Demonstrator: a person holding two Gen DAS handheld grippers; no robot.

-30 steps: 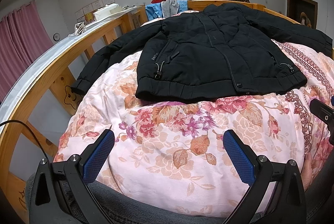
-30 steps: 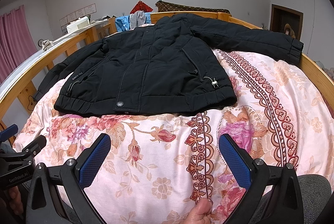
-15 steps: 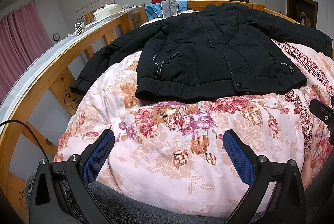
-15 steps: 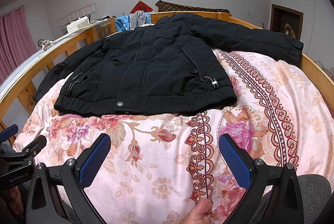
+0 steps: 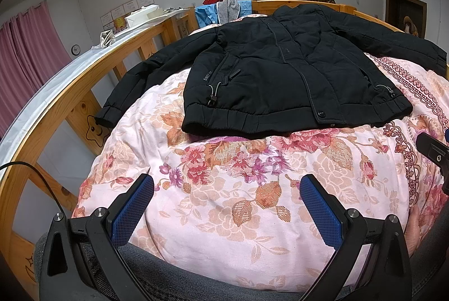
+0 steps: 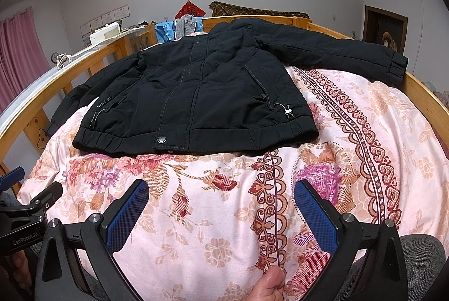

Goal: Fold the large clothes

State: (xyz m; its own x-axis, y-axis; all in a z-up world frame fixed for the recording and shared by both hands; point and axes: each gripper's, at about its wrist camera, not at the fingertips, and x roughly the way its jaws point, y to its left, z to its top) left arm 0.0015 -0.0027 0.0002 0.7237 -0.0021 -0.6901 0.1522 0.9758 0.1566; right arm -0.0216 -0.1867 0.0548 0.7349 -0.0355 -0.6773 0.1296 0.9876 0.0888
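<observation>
Change: nothing has shifted since the earlier frames.
Left gripper (image 5: 226, 200): jaws spread wide, holding nothing, low over the floral quilt (image 5: 252, 188).
Right gripper (image 6: 221, 198): equally wide, empty.
Black jacket (image 6: 196, 93): flat ahead of both grippers, sleeves spread, well apart from them.
Around: wooden bed rail (image 6: 426, 96) on the right; a thumb (image 6: 269, 284) below.
Writing: "SINCE 1960" by the jacket pocket; "GenRobot.AI" on the left gripper's body.

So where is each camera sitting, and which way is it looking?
Left wrist: on the left gripper, low at the bed's near end, facing the black jacket; its open blue fingers and the right gripper's edge show.
Right wrist: on the right gripper, facing the same way; its open fingers, a thumb and the left gripper show.
Both share the jacket, the floral quilt and the wooden bed rail.
</observation>
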